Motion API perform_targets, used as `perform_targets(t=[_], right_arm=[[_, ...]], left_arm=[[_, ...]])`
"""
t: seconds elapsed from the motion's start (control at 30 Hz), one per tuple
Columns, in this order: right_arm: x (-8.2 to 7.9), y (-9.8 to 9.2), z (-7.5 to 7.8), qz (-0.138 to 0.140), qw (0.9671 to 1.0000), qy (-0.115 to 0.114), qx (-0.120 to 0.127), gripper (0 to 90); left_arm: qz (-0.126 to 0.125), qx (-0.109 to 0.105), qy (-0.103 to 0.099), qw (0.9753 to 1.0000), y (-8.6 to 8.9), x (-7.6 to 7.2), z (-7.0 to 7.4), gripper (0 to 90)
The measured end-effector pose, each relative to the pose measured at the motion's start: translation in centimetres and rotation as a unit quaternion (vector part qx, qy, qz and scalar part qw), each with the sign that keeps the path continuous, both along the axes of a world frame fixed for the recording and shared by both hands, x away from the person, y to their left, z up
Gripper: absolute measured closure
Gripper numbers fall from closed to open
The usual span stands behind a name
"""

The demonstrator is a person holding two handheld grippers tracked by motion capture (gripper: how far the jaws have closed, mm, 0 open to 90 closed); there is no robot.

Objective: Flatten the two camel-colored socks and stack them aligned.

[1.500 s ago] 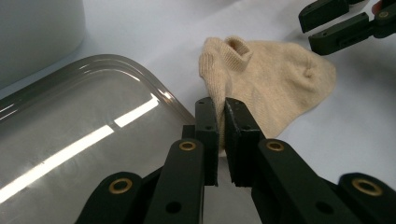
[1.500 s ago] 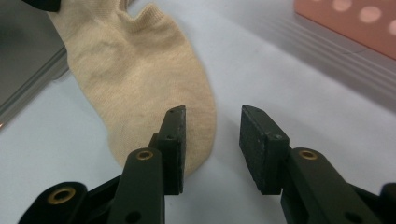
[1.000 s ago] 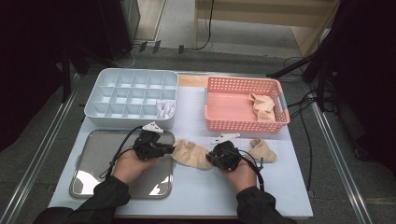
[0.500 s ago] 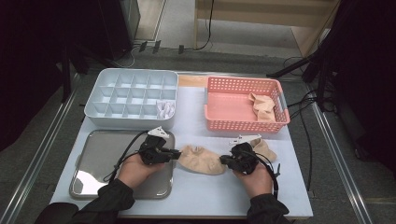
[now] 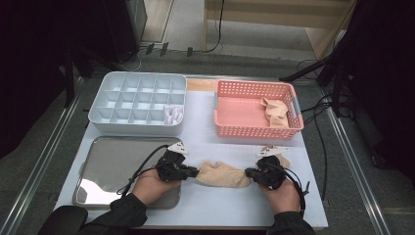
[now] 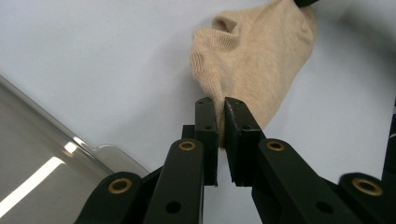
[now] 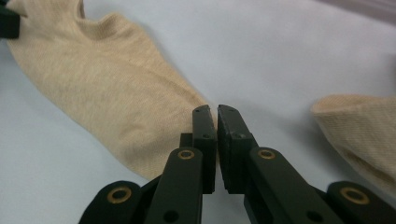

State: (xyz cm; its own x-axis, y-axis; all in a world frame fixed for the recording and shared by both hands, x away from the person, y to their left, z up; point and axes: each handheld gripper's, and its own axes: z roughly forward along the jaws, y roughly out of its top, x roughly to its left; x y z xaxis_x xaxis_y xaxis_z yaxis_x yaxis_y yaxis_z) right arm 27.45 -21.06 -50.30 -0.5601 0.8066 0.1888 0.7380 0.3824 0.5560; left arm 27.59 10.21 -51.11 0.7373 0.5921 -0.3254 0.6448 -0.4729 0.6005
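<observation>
Beige sock [image 5: 223,174] lies flat on table just right of metal tray [image 5: 105,166], stretched between grippers. Left gripper [image 5: 194,172] jaws pinch one end; right gripper [image 5: 248,172] jaws pinch other. Folding not yet done. Second sock [image 7: 359,135] waits beside right gripper; another in pink basket [image 5: 254,129].

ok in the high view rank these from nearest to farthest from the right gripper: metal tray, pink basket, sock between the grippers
1. sock between the grippers, just left of the right gripper, pinched in its jaws.
2. pink basket, behind it.
3. metal tray, far left.
</observation>
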Motion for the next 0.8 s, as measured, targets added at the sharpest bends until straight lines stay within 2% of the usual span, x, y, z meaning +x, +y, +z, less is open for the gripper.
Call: perform_targets(t=[0.07, 0.13, 0.2, 0.27, 0.37, 0.4, 0.47, 0.57, 0.67, 0.8], right_arm=[[0.2, -0.1, -0.1, -0.003, 1.0, 0.003, 0.007, 86.8], [0.2, 0.0, -0.2, -0.002, 0.9999, 0.004, 0.01, 85.1], [0.2, -0.1, -0.2, -0.004, 0.9999, 0.002, 0.011, 79.3], [-0.1, -0.2, 0.2, -0.008, 0.9998, -0.005, 0.017, 77.1], [-0.4, -0.3, 0.6, -0.013, 0.9995, -0.014, 0.026, 74.8], [-0.6, -0.5, 0.8, -0.015, 0.9993, -0.022, 0.026, 72.9], [-0.9, -0.7, 0.6, -0.017, 0.9994, -0.019, 0.024, 72.2], [-1.3, -0.8, 0.1, -0.018, 0.9995, -0.009, 0.026, 70.5], [-1.6, -0.7, 0.0, -0.016, 0.9995, -0.009, 0.026, 69.0], [-1.5, 0.0, -0.5, -0.009, 0.9999, -0.003, 0.011, 68.1]], left_arm=[[0.0, 0.002, 0.001, 1.0, -0.1, 0.0, -0.1, 84.5], [-0.001, 0.002, 0.002, 1.0, -0.1, 0.1, -0.2, 79.8], [-0.004, 0.002, -0.002, 1.0, 0.0, 0.1, 0.1, 74.5], [-0.001, 0.002, -0.005, 1.0, 0.3, 0.3, 0.4, 69.1], [0.006, -0.001, -0.009, 0.9999, 0.6, 0.5, 0.7, 66.3], [0.014, -0.005, -0.016, 0.9998, 0.8, 0.7, 0.9, 66.0], [0.022, -0.011, -0.02, 0.9995, 0.8, 0.8, 1.0, 66.0], [0.022, -0.007, -0.028, 0.9993, 0.6, 1.0, 0.9, 67.0], [0.018, -0.002, -0.025, 0.9995, 0.1, 1.3, 0.5, 70.8], [0.013, 0.011, -0.017, 0.9997, -0.4, 1.4, -0.1, 75.2]])
